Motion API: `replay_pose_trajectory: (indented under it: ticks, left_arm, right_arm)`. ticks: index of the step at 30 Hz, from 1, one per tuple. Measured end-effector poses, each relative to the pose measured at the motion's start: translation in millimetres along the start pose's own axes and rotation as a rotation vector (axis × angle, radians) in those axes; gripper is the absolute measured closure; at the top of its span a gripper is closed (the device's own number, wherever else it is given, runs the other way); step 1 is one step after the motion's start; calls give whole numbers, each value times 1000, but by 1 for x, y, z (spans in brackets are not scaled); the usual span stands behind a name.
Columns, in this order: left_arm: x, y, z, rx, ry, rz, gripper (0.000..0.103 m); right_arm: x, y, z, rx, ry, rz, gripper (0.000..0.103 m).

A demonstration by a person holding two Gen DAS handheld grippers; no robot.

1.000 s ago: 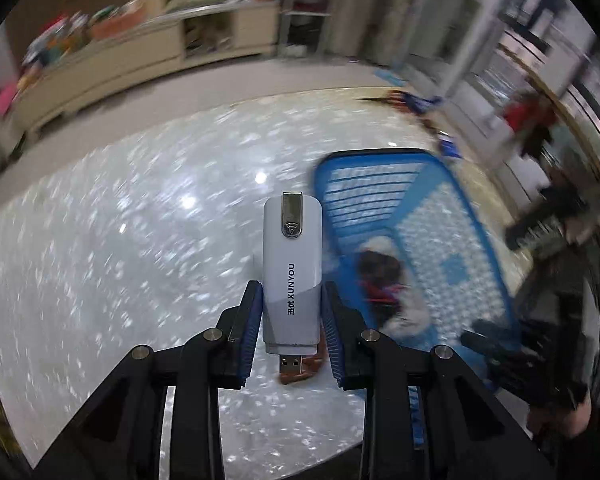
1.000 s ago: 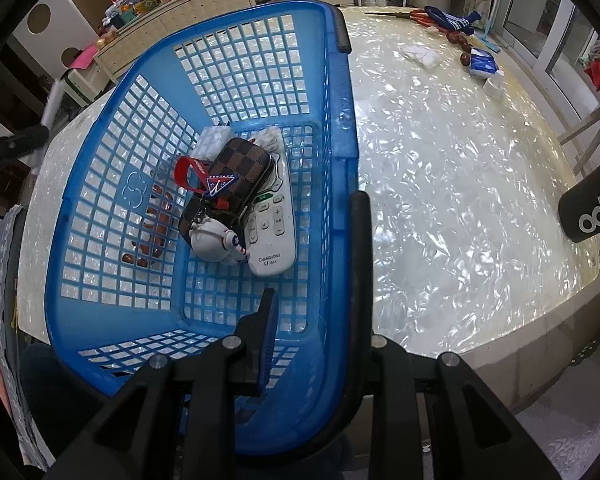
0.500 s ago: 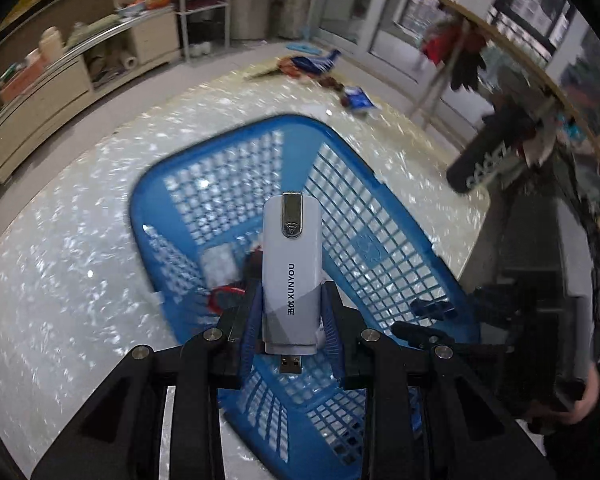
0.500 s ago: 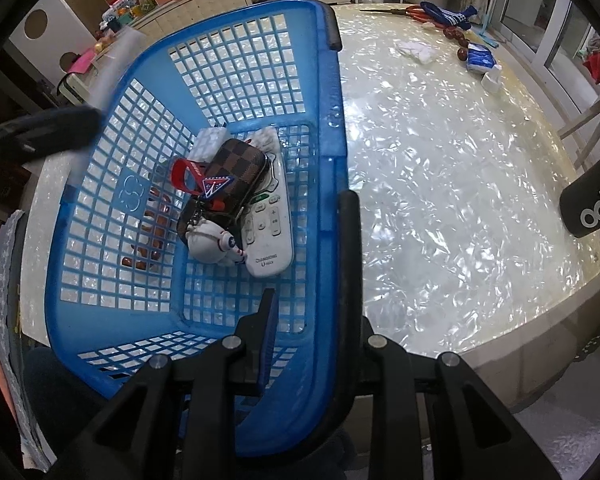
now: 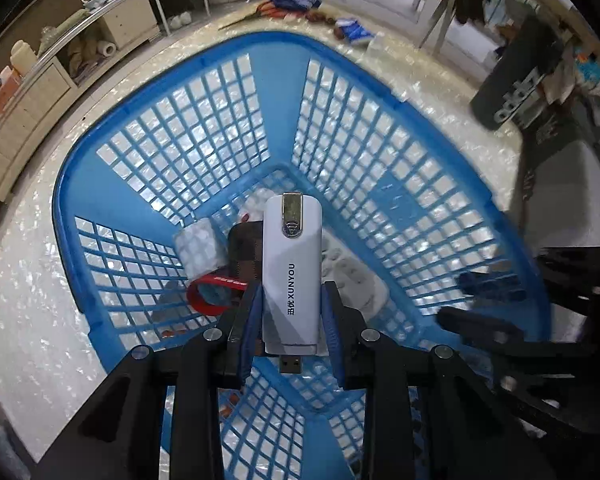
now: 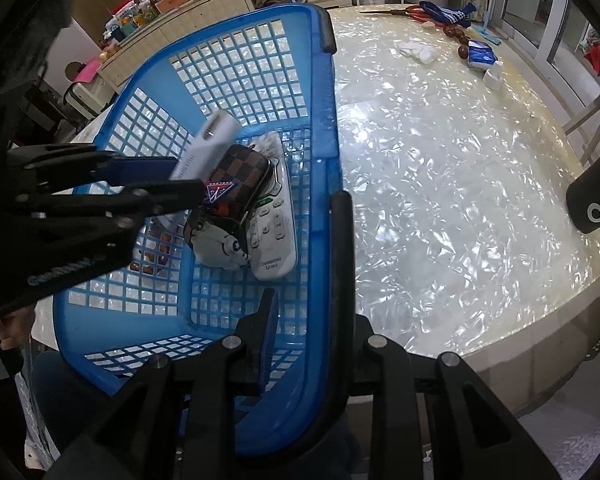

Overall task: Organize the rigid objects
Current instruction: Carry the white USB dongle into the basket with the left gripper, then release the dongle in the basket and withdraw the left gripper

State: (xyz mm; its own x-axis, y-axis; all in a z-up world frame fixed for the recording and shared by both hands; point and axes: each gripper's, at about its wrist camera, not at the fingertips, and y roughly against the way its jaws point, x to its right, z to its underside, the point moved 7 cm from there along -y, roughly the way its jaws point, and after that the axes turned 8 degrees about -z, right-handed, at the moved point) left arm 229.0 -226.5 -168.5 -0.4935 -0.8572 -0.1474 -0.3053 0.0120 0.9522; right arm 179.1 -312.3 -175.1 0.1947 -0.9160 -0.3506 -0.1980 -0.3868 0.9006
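Observation:
My left gripper (image 5: 290, 296) is shut on a white USB dongle (image 5: 292, 268) marked XUNYOU and points down into the blue plastic basket (image 5: 80, 168). The dongle hangs above a checkered brown pouch (image 5: 240, 248) and a white remote (image 5: 352, 272) on the basket floor. In the right wrist view the left gripper (image 6: 180, 180) reaches in from the left with the dongle (image 6: 208, 144) over the pouch (image 6: 240, 168). My right gripper (image 6: 306, 248) is shut on the basket's right wall (image 6: 324, 152), one finger inside and one outside. The remote (image 6: 274, 232) lies next to a small white toy (image 6: 220, 248).
The basket sits at the near left of a pearly white table (image 6: 440, 180). Red scissors (image 6: 416, 12), a blue packet (image 6: 480, 54) and white bits lie at the far end. A black sleeve with white lettering (image 6: 596, 200) hangs at the right edge. Shelves stand behind.
My left gripper has carried the dongle from over the bare table to over the basket and down towards its contents, rolling as it went. The right gripper has stayed on the basket wall.

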Motion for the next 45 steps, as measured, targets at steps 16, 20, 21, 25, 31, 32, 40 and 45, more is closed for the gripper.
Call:
replay_pose_trajectory:
  ticks: [16, 20, 21, 25, 31, 32, 40, 45]
  left_arm:
    - [11, -21, 5, -102, -30, -45, 66]
    - [16, -17, 4, -100, -40, -40, 46]
    - [18, -15, 3, -92, -41, -45, 40]
    - [16, -4, -4, -78, -55, -66, 27]
    - [3, 6, -8, -81, -40, -78, 24]
    - [2, 7, -8, -81, -39, -77, 24]
    - [-33, 47, -18, -7, 25, -77, 24]
    - [-79, 93, -19, 84, 121, -90, 24]
  right_arm:
    - [0, -2, 0, 2, -3, -21, 77]
    - [2, -2, -1, 6, -11, -31, 77]
    - [2, -2, -1, 7, -11, -30, 77]
    - [4, -3, -1, 6, -18, -45, 77]
    - [6, -3, -2, 7, -14, -46, 77]
    - [6, -3, -2, 7, -11, -41, 77]
    - [4, -3, 0, 3, -6, -38, 77]
    - [4, -4, -1, 2, -2, -33, 78]
